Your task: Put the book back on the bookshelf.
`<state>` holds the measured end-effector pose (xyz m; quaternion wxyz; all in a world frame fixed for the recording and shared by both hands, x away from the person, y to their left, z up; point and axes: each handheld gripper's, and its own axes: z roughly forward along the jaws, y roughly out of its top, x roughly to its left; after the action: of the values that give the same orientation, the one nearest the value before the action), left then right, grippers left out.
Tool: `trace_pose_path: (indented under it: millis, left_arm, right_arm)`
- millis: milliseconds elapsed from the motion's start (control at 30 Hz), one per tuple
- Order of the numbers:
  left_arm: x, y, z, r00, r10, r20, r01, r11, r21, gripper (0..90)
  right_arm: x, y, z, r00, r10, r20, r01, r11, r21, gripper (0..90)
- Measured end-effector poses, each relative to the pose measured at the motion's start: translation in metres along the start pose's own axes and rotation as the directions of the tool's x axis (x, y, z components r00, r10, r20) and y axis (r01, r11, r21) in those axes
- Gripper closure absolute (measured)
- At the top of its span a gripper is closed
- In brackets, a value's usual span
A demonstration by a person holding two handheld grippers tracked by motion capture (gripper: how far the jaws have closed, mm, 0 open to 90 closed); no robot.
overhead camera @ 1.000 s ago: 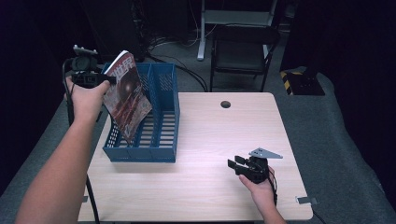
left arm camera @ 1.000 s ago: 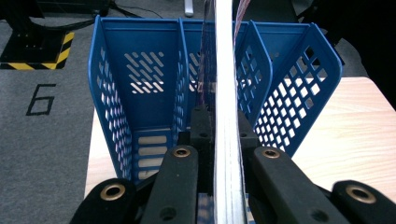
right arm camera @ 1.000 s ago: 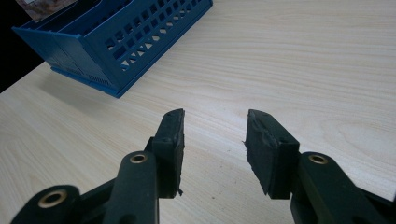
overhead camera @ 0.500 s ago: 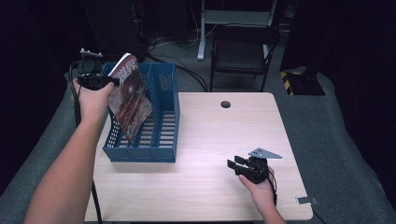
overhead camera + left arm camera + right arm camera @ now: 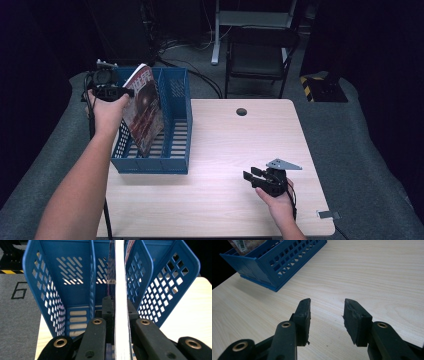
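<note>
Your left claw (image 5: pixel 120 92) is clamped on the magazine (image 5: pixel 143 112), its lower edge inside the bin (image 5: pixel 177 150) at the desk's left edge; it's dropped lower than before. Right claw (image 5: pixel 248 177) sits half-open, empty.

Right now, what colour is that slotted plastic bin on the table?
Blue slotted plastic bin, clearest in the left gripper view.

1. Pale wood bench (image 5: pixel 225 150) under me, brightly lit, with a round dark hole (image 5: pixel 241 111) near its far edge.
2. Grey carpet floor (image 5: pixel 345 150) all around, dim.
3. Black chair (image 5: pixel 257 57) beyond the bench; cables (image 5: pixel 185 50) trail beside it.
4. Yellow-black striped strip (image 5: pixel 312 82) to the far right.
</note>
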<state>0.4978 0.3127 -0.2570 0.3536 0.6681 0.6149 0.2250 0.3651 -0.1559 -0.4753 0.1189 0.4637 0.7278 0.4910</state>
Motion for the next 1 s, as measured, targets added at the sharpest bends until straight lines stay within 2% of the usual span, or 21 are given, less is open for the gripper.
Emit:
trace_pose_path:
  millis: [100,467,667,1000]
  left_arm:
    - [-0.001,-0.004,0.005,1.0000,-0.002,0.001,0.002,1.0000,0.010,83.9]
    - [0.000,-0.015,0.022,1.0000,0.005,-0.004,-0.005,0.9990,0.045,83.9]
    - [0.001,-0.021,0.029,1.0000,0.001,0.004,-0.001,0.9988,0.050,83.8]
    - [0.002,-0.024,0.030,0.9997,0.011,0.020,-0.013,0.9975,0.069,83.6]
  right_arm:
    - [0.000,0.000,-0.001,0.9999,0.011,0.001,-0.011,1.000,0.000,57.0]
    - [0.000,0.000,0.000,1.0000,0.005,0.001,-0.005,1.000,0.000,56.9]
    - [-0.001,-0.001,0.000,1.0000,0.006,0.005,-0.006,1.000,-0.002,56.8]
    - [0.000,-0.001,0.000,0.9999,0.009,0.005,-0.009,1.000,-0.001,56.6]
